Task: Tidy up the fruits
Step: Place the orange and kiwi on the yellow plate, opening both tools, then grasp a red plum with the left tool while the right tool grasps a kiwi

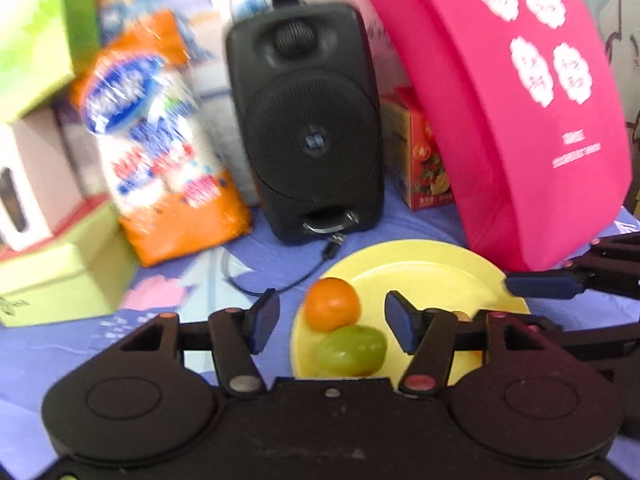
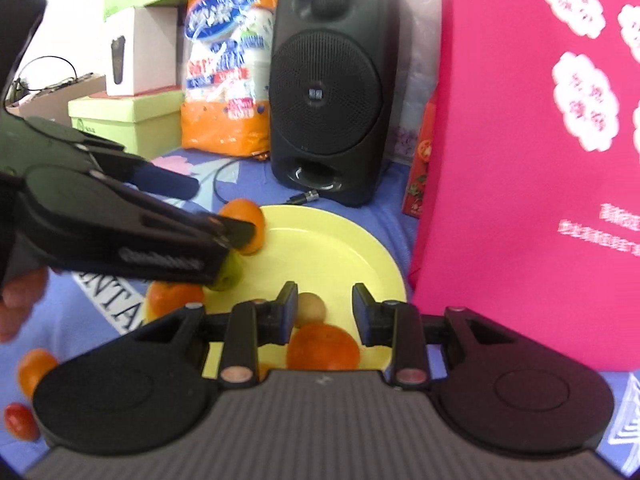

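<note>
A yellow plate (image 1: 432, 276) lies on the blue cloth. At its left side rest an orange (image 1: 332, 304) and a green fruit (image 1: 352, 350). My left gripper (image 1: 334, 322) stands open around them, with its pads clear of both. In the right wrist view the left gripper (image 2: 220, 212) reaches in over the same orange (image 2: 250, 216) and green fruit (image 2: 230, 276). My right gripper (image 2: 326, 314) is open over the near rim of the plate (image 2: 328, 248). A small brown fruit (image 2: 312, 306) lies between its fingers, and another orange (image 2: 323, 346) sits below them.
A black speaker (image 1: 308, 120) with a cable, a pink bag (image 1: 520, 120), an orange packet (image 1: 160, 140), green boxes (image 1: 60, 280) and a red carton (image 1: 420, 152) crowd the back. More oranges (image 2: 172, 298) (image 2: 36, 370) and a red fruit (image 2: 20, 420) lie left of the plate.
</note>
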`<action>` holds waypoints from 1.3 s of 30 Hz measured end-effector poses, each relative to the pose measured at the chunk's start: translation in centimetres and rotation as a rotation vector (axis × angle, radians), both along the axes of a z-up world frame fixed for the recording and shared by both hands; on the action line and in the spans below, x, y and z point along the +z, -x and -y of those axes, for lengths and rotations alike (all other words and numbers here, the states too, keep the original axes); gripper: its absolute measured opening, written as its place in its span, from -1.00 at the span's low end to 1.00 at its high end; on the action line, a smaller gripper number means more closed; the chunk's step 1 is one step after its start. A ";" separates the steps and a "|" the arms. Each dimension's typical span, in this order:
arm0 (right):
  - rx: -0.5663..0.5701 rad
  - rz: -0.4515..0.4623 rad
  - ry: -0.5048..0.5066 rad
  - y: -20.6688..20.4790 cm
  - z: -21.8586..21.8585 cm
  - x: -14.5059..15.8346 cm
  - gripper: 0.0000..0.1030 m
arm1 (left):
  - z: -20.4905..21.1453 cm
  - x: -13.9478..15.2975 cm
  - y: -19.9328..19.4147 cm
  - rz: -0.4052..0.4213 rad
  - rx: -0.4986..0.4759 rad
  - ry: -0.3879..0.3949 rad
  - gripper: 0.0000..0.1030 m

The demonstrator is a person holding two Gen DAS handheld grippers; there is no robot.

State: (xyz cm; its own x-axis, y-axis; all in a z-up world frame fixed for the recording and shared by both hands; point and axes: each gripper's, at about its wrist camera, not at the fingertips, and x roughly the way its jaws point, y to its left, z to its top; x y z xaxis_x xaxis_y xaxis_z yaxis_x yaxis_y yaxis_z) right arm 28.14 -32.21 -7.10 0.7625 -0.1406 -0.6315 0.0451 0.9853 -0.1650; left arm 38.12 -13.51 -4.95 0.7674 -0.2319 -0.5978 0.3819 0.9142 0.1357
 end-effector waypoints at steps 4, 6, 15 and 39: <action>-0.002 0.045 0.000 3.9 -1.1 1.5 -0.19 | -2.2 1.8 4.7 0.045 -0.009 0.024 0.15; 0.002 0.061 -0.013 5.9 -1.8 1.9 -0.19 | -3.4 2.2 7.2 0.054 -0.014 0.032 0.15; 0.034 0.058 -0.071 14.1 -6.6 0.9 -0.19 | -6.8 -0.3 17.9 0.052 0.009 0.037 0.15; -0.035 -0.031 -0.068 15.4 -7.0 -3.9 -0.12 | -6.6 -7.0 19.3 -0.062 0.047 0.067 -0.45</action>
